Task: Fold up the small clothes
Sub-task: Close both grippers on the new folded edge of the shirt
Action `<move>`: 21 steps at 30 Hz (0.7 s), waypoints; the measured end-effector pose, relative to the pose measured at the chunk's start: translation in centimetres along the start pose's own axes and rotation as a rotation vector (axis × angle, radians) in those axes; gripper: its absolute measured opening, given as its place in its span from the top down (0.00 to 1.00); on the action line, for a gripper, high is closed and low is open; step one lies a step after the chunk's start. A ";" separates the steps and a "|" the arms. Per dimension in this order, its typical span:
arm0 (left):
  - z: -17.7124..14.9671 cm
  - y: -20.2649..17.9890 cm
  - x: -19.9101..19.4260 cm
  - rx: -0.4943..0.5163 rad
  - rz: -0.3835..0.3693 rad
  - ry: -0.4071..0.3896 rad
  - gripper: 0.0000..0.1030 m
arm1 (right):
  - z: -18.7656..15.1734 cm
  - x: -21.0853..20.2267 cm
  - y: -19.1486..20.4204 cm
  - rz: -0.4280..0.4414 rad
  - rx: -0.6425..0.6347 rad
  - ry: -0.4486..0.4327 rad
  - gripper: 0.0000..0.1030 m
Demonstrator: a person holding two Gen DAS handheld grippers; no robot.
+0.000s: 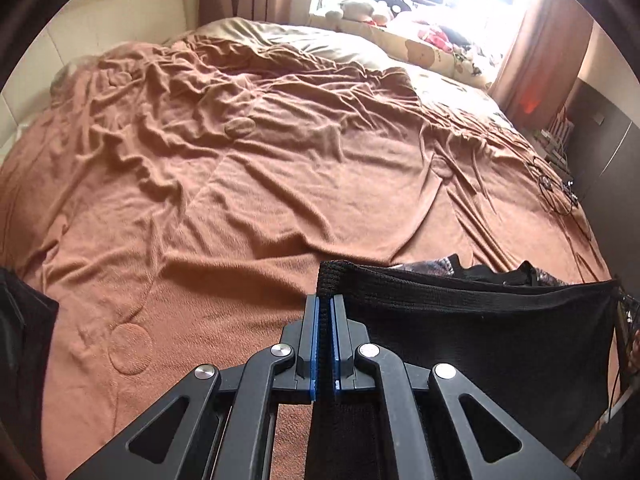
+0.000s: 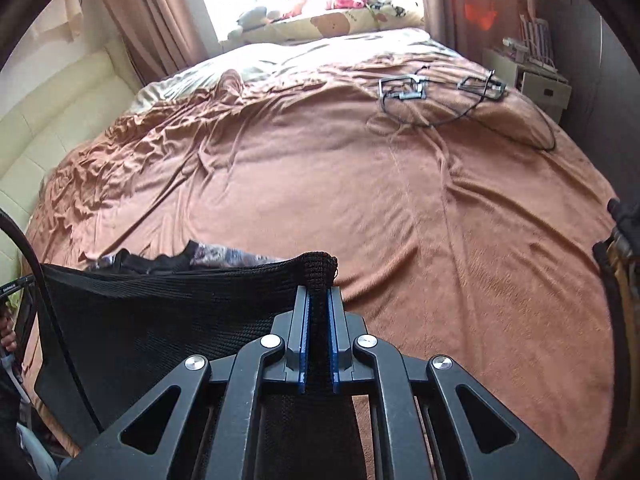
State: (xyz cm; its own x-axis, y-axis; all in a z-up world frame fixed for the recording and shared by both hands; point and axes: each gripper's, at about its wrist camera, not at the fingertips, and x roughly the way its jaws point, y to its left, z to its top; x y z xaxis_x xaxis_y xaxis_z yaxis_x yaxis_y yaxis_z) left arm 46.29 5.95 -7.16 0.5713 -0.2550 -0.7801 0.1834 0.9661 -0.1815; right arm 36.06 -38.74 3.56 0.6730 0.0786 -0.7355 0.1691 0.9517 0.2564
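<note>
Left tongs (image 1: pixel 324 300) and right tongs (image 2: pixel 319 292) each pinch a black knit garment (image 1: pixel 460 332) taut above the bed (image 1: pixel 240 200).

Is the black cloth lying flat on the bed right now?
No, the black cloth hangs stretched above the brown blanket, pinched in the right tongs.

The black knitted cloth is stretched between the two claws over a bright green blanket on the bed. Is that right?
Nearly. The blanket on the bed is orange-brown, not green; both wrist views show it. The rest holds: the black knitted cloth is stretched between the left claw and the right claw, each shut on one top corner.
</note>
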 end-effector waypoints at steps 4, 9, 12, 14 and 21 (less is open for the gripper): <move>1.3 -0.2 -0.2 -0.005 0.010 -0.021 0.95 | 0.6 0.2 0.2 -0.002 -0.001 -0.011 0.96; 2.6 -0.3 1.5 -0.009 0.027 -0.007 0.95 | 1.6 2.3 0.3 -0.013 -0.009 0.005 0.96; 3.0 -0.2 3.4 -0.008 0.047 0.014 0.95 | 2.2 4.2 0.6 -0.025 -0.020 0.031 0.96; 3.0 -0.1 4.9 -0.006 0.058 0.037 0.95 | 2.5 5.7 0.6 -0.030 -0.023 0.052 0.96; 2.6 1.0 9.3 -0.017 0.096 0.093 0.95 | 3.5 10.2 0.6 -0.063 -0.020 0.110 0.96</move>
State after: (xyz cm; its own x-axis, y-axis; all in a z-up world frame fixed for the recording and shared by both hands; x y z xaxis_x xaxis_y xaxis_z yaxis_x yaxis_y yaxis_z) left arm 53.84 4.43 -13.06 0.5088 -0.1576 -0.8463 0.1176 0.9866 -0.1130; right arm 45.56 -38.45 -1.61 0.5784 0.0491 -0.8143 0.1934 0.9615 0.1953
